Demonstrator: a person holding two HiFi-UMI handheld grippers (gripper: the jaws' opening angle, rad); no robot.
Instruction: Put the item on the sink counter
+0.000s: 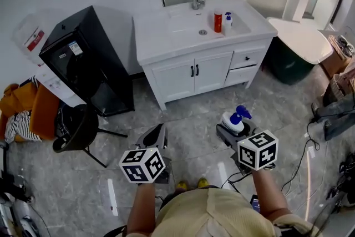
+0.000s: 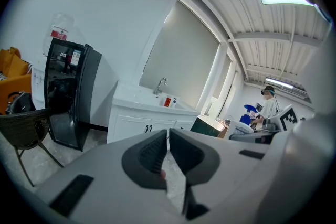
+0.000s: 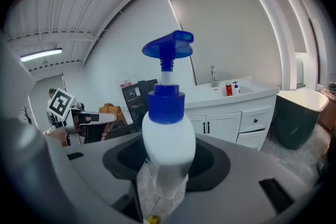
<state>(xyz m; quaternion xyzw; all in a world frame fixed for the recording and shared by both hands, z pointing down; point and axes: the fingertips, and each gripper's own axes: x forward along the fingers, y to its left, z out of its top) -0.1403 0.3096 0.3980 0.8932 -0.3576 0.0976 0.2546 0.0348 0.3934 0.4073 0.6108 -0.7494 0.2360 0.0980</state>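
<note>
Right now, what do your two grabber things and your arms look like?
The left gripper and right gripper match: smooth light grey bodies with dark ribbed pads inside the jaws. Each carries a white cube printed with black square markers. The person wears a pale yellow short-sleeved shirt.

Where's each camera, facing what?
Head view: on the person's head, steeply down at white sink cabinet; forearms, left hand-held gripper, right hand-held gripper show.
Left gripper view: on left hand-held gripper, jaws together, facing cabinet.
Right gripper view: on right hand-held gripper, jaws gripping white blue-pump plastic bottle, facing cabinet.
All three share the cabinet.
</note>
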